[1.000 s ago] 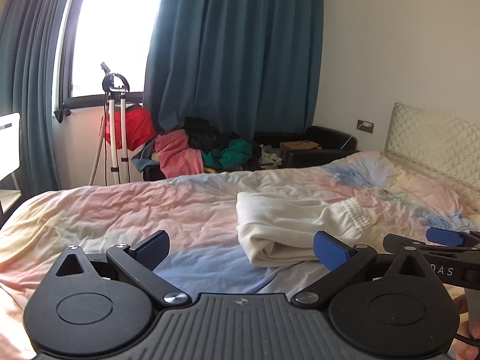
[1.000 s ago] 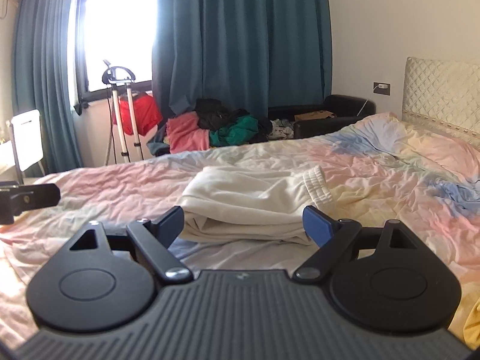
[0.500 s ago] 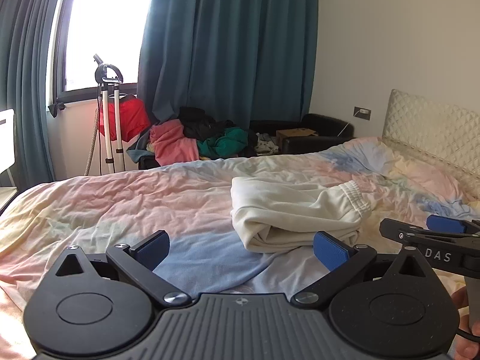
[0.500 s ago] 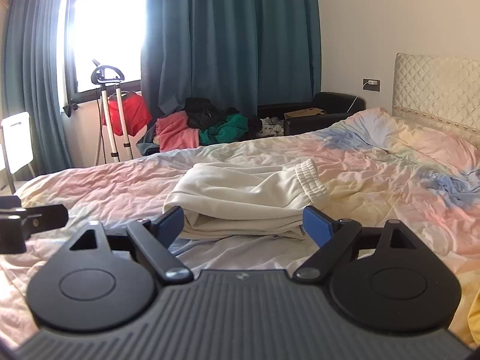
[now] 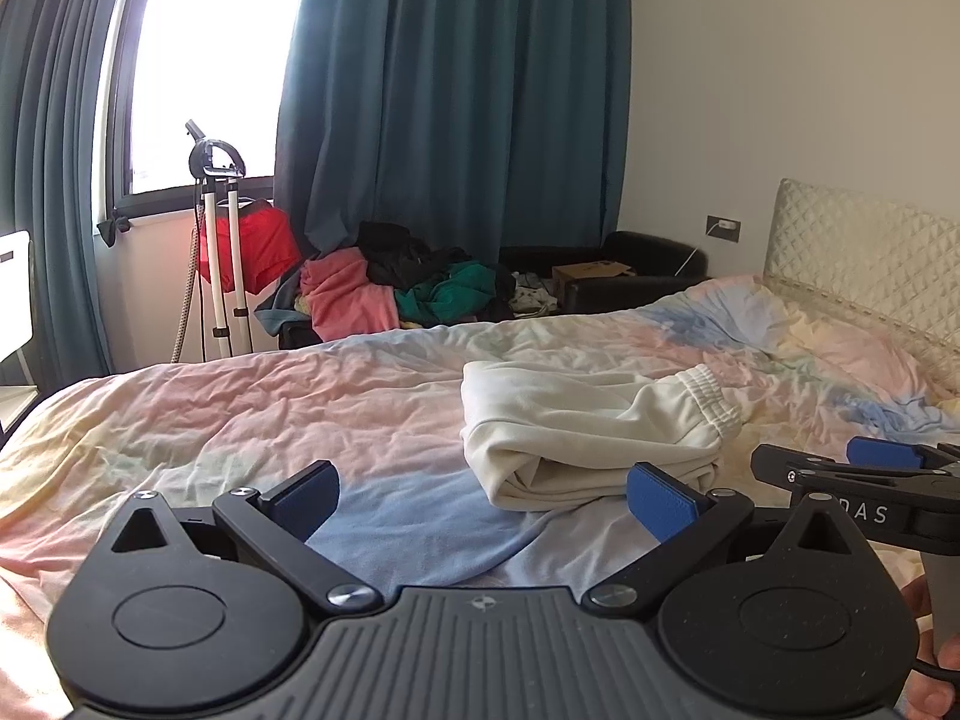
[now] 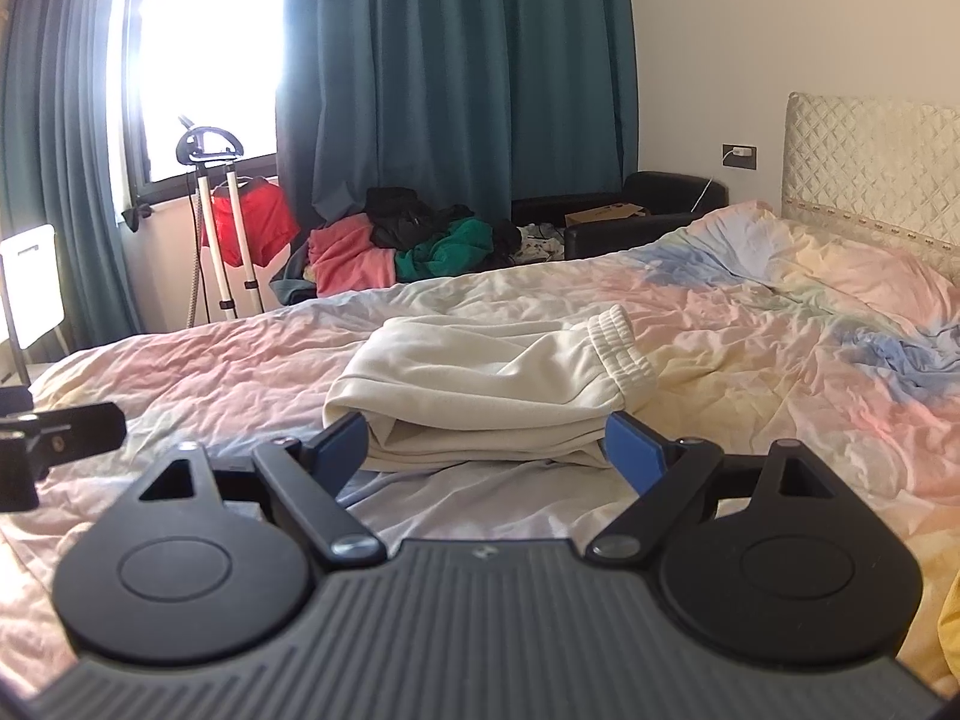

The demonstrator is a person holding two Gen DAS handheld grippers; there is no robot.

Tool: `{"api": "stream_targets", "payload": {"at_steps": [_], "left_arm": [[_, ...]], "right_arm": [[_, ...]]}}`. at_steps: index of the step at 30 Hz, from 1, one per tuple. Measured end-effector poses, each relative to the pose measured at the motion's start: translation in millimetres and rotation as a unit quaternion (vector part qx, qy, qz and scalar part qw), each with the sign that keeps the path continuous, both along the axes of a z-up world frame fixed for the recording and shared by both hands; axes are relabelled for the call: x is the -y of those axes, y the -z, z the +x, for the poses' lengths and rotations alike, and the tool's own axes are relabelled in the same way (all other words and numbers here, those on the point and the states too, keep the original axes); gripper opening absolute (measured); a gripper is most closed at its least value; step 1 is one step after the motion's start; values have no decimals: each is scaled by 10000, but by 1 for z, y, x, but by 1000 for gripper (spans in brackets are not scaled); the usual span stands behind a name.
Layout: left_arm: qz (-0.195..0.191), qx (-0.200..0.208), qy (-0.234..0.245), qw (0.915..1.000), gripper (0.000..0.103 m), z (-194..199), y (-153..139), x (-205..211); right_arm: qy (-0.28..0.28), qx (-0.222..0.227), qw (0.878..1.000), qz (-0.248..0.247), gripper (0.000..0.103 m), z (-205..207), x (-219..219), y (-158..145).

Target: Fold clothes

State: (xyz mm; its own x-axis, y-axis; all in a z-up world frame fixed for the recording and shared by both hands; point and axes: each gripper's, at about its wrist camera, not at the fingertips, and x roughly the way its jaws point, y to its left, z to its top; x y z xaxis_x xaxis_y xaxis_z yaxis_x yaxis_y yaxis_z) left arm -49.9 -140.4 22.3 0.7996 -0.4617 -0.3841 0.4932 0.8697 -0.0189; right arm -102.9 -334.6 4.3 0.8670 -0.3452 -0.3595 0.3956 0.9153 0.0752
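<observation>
Bedroom scene: cream trousers (image 6: pixel 486 387) lie folded on a bed (image 5: pixel 252 414) with a pastel sheet. The left tongs (image 5: pixel 483 495) are spread wide and empty, the trousers at about one o'clock from them. The right tongs (image 6: pixel 485 447) are also apart, empty, with the trousers dead ahead at twelve, possibly just short of touching. Heaped clothes (image 6: pixel 408 243) sit beyond, before teal curtains (image 5: pixel 456 90)
</observation>
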Motion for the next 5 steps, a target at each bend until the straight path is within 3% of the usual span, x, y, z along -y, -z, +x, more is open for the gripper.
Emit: {"api": "stream_targets", "payload": {"at_steps": [5], "left_arm": [[-32, -18, 42, 10000, 103, -1, 1, -2]], "right_arm": [[9, -13, 10000, -7, 88, 0, 0, 0]]}}
